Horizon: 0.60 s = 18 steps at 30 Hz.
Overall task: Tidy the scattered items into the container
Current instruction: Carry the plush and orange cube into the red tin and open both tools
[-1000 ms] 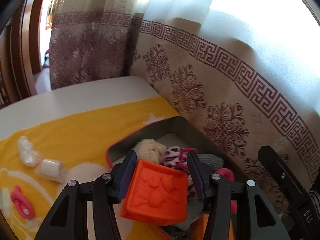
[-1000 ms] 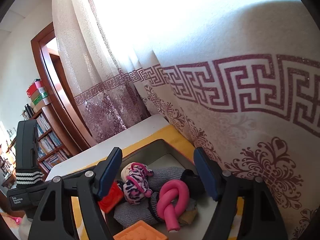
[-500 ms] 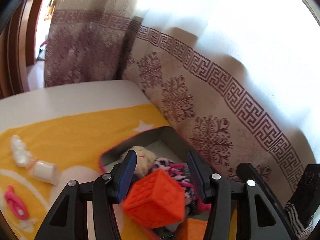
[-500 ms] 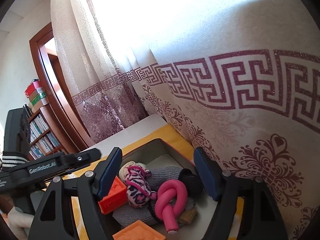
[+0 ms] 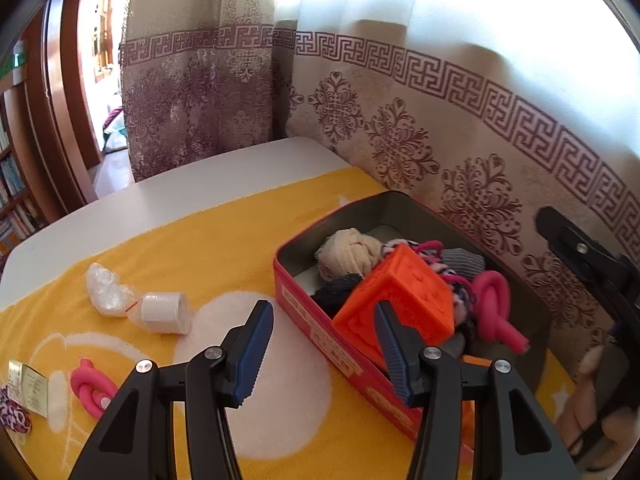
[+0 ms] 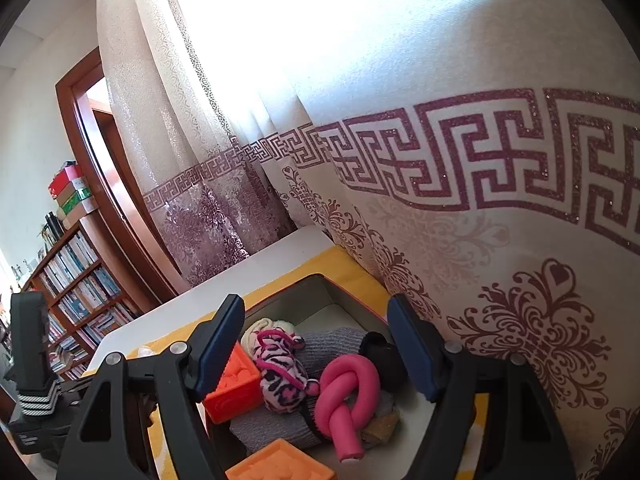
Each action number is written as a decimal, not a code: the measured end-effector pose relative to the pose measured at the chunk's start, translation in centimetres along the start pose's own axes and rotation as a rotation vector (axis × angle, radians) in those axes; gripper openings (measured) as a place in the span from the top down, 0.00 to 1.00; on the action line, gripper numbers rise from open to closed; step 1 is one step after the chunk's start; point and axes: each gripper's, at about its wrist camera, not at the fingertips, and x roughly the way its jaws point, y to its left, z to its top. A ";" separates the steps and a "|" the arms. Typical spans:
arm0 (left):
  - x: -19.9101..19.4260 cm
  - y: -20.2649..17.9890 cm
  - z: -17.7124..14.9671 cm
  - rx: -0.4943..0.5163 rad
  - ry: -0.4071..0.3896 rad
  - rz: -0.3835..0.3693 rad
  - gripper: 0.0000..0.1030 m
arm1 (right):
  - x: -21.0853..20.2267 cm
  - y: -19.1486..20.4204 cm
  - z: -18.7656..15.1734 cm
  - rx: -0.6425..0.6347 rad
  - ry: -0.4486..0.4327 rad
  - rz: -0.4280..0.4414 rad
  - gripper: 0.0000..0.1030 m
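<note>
The red tin box (image 5: 320, 322) sits on the yellow towel (image 5: 200, 248) by the curtain. An orange embossed cube (image 5: 396, 300) lies inside it, on top of a cream cloth ball (image 5: 348, 254), socks and a knotted pink foam roller (image 5: 494, 308). My left gripper (image 5: 324, 354) is open and empty, just in front of the box's near wall. My right gripper (image 6: 316, 356) is open and empty above the box (image 6: 320, 292), over the pink roller (image 6: 348, 396), a leopard-print toy (image 6: 280, 372) and the orange cube (image 6: 232, 390).
On the towel left of the box lie a plastic bag with a white roll (image 5: 160, 312), a second knotted pink roller (image 5: 92, 390), a tagged leopard-print item (image 5: 16, 404). A patterned curtain (image 5: 440, 120) hangs right behind the box. A bookshelf (image 6: 76, 296) stands far left.
My left gripper opened and let the orange cube drop into the box, then drew back and left. The right gripper stayed open over the box.
</note>
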 end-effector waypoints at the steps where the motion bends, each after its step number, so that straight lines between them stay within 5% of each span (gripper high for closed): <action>1: 0.8 0.0 0.3 -0.006 0.006 0.011 0.47 | 0.0 0.0 0.0 0.000 0.001 0.000 0.25; 8: 4.2 0.7 1.4 -0.073 0.027 0.051 0.47 | 0.0 0.3 -0.1 -0.004 -0.004 -0.012 0.25; 18: 0.8 2.2 0.4 -0.102 -0.006 0.025 0.47 | 0.2 1.3 -0.9 -0.046 -0.008 0.008 0.25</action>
